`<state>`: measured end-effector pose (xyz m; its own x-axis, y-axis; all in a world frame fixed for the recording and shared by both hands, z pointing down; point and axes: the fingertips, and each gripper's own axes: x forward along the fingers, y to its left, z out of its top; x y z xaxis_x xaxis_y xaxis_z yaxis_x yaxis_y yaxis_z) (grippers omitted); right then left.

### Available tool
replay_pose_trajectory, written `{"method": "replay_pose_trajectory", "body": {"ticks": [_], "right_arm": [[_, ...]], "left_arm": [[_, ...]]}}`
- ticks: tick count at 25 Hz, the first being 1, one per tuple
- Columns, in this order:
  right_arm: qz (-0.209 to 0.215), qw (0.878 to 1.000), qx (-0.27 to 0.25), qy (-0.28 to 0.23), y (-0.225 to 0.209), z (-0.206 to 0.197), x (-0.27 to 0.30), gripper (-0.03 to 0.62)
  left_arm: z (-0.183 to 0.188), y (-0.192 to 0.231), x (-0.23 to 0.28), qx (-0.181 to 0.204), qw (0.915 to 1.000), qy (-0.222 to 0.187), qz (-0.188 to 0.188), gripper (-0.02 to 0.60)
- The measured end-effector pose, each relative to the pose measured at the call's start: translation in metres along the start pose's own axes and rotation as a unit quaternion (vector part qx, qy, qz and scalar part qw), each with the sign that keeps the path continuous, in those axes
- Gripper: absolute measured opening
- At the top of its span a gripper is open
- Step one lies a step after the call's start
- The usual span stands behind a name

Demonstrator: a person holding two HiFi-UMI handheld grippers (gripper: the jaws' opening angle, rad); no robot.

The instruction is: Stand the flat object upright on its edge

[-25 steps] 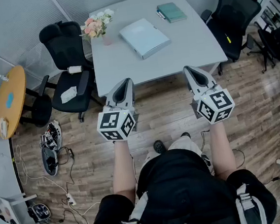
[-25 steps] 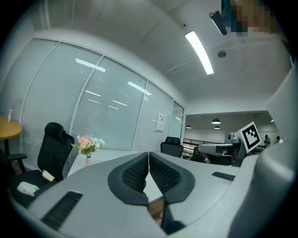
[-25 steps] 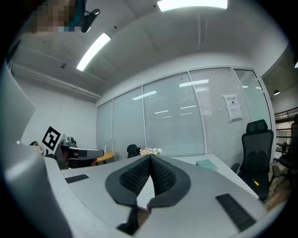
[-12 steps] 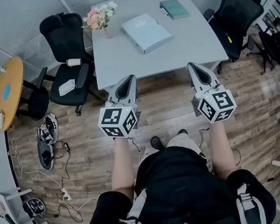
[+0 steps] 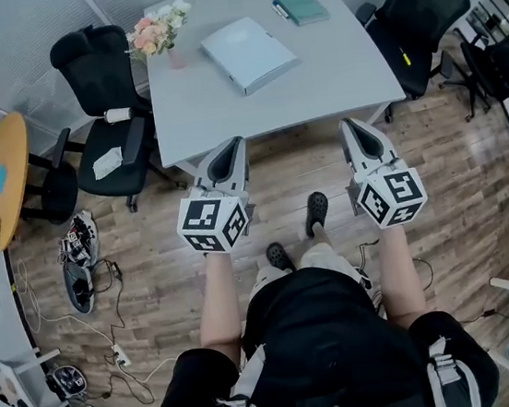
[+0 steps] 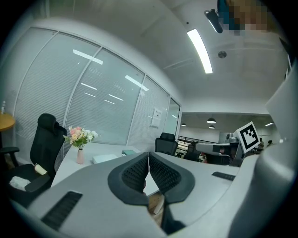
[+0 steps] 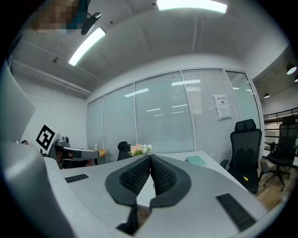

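A light blue binder (image 5: 249,52) lies flat on the grey table (image 5: 322,77), toward its far half. A smaller teal book (image 5: 300,5) lies flat at the far right corner, and shows again in the right gripper view (image 7: 195,161). My left gripper (image 5: 229,149) and right gripper (image 5: 354,129) hover side by side over the floor, just short of the table's near edge and well apart from both flat objects. Both are shut with nothing between the pads, as the left gripper view (image 6: 148,155) and the right gripper view (image 7: 150,158) show. In the left gripper view the binder (image 6: 108,158) peeks out left of the jaws.
A vase of flowers (image 5: 158,36) stands at the table's far left corner. Black office chairs flank the table at left (image 5: 101,97) and right (image 5: 415,9). A round wooden table (image 5: 0,180), shoes (image 5: 76,263) and cables lie on the wooden floor at left.
The person has stepped toward the table, one foot now forward. The table's near edge has come closer to both gripper tips. Both jaws stay shut.
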<state>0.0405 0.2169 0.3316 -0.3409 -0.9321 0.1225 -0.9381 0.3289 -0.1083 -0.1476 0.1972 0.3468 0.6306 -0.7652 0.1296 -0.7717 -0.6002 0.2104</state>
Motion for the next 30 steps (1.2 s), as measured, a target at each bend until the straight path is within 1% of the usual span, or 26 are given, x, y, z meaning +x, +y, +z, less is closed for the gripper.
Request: {"method": "replay_pose_trajectory", "body": {"ticks": [4,11,13,15,20,21,23,24,27,30], "right_arm": [[0.014,1.0,-0.001,-0.005,-0.019,0.006,0.018,0.017],[0.061,0.998,0.007,-0.006,-0.064,0.024,0.074,0.017],[0.079,0.997,0.005,-0.008,-0.075,0.031,0.093,0.051],[0.097,0.995,0.003,-0.007,-0.087,0.037,0.11,0.06],[0.142,0.99,-0.001,0.0,-0.117,0.052,0.142,0.114],[0.152,0.988,-0.002,0.001,-0.122,0.053,0.146,0.128],[0.167,0.986,-0.004,0.003,-0.134,0.054,0.157,0.158],[0.174,0.985,-0.004,0.004,-0.14,0.054,0.162,0.158],[0.196,0.98,-0.001,0.017,-0.154,0.047,0.175,0.194],[0.211,0.977,0.003,0.03,-0.166,0.04,0.191,0.213]], "left_arm": [[0.003,-0.002,0.025,0.003,1.0,0.005,0.006,0.025],[0.035,0.002,0.086,0.02,0.999,-0.002,0.039,0.025],[0.043,0.005,0.104,0.024,0.9984,-0.007,0.05,0.026],[0.051,0.007,0.123,0.026,0.9978,-0.01,0.059,0.026],[0.068,0.005,0.166,0.032,0.9959,-0.015,0.084,0.031],[0.068,0.003,0.174,0.031,0.9956,-0.015,0.088,0.038],[0.067,0.002,0.191,0.027,0.9952,-0.013,0.094,0.104],[0.066,0.001,0.199,0.026,0.9949,-0.01,0.097,0.112],[0.057,0.0,0.218,0.02,0.9934,-0.003,0.113,0.123],[0.05,0.004,0.232,0.008,0.9916,-0.002,0.129,0.135]]}}
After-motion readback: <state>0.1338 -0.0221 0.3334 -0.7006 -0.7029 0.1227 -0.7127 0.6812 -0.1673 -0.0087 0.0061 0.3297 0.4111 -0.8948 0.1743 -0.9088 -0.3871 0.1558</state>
